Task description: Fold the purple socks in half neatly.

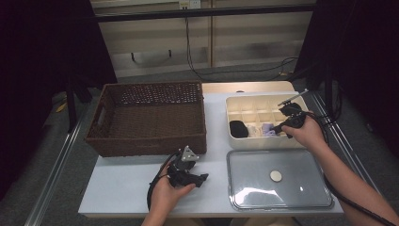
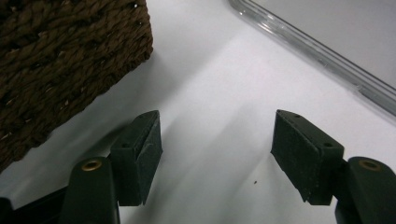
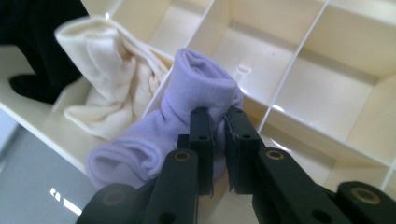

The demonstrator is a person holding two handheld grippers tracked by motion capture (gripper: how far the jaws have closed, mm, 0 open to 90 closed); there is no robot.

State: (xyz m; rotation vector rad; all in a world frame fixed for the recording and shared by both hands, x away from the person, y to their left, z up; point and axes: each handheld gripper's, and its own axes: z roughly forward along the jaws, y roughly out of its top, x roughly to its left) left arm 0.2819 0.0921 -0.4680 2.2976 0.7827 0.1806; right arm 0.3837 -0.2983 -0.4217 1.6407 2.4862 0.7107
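1. Nearest the person, the left gripper was rested on the table in front of the basket; its jaws were held spread, with nothing between them.
2. Just right of it, the clear lid was laid flat on the table, in front of the divided box.
3. Farther off, the right gripper was held over the box's near row; its jaws were nearly pressed together, pinching a fold of the lilac sock.
4. The lilac sock was seen partly over a divider, beside a cream sock, with a black sock in the next compartment.
5. The step in hand was judged to be the placing of the lilac sock into a compartment of the box.
6. The next move was judged to call for the sock to be lowered wholly into one cell, clear of the divider, before the jaws were opened.
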